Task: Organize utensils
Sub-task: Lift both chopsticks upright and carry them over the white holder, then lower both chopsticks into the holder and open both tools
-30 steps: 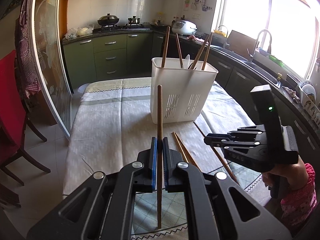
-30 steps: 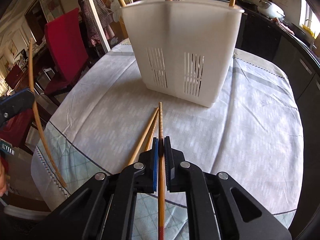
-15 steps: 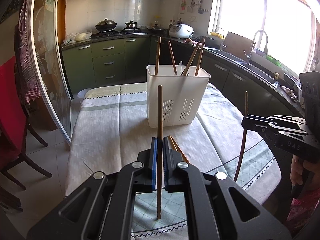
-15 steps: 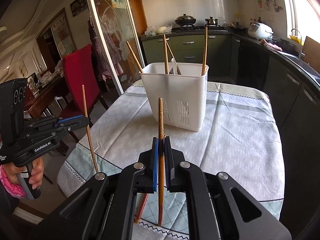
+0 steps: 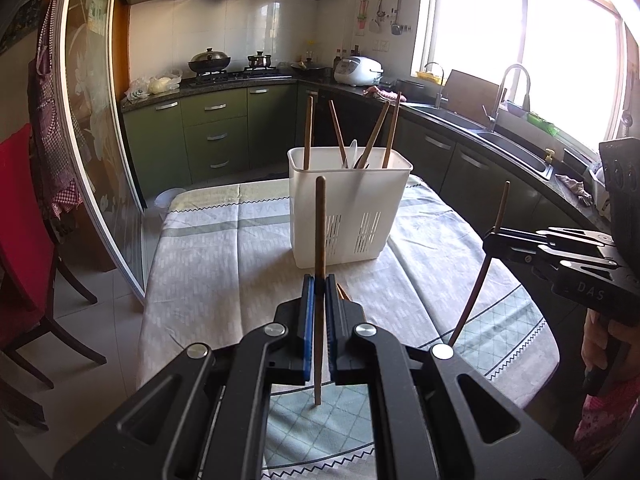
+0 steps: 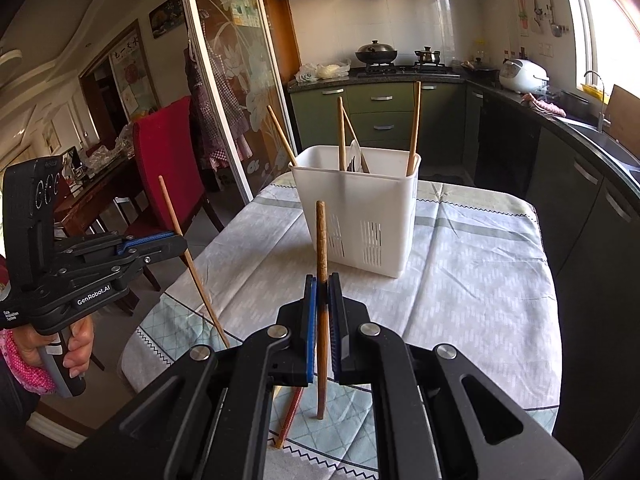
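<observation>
Left gripper [image 5: 319,280]: blue pads pressed onto a brown chopstick [image 5: 320,232], held near its middle, upright, lower end hanging free above the cloth [image 5: 224,264]. Seen from the right wrist view, this stick leans slightly, clamped at the jaw tips, clear of the table

Right gripper [image 6: 322,284]: pads pinched on a second chopstick [image 6: 321,240], dark-banded at the grip, upright, lower tip above the checked part of the cloth, not resting on it as far as can be told. A hand [image 6: 76,344] with a pink cuff grips the left tool's handle at the left edge of the right wrist view

On the cloth below the right gripper: one reddish chopstick [image 6: 292,412] lying near the table's near edge, partly hidden by the gripper body. In the left wrist view a stick tip [image 5: 343,292] shows just beside the right pad; count there unclear

Further back, mid-table: white slotted holder [image 5: 352,216], upright, well apart from both grippers. Inside it: four chopsticks [image 5: 307,136] leaning at different angles, plus a white spoon [image 5: 352,152]

Beyond: green cabinets [image 5: 216,136], stove with pots, sink under a bright window
</observation>
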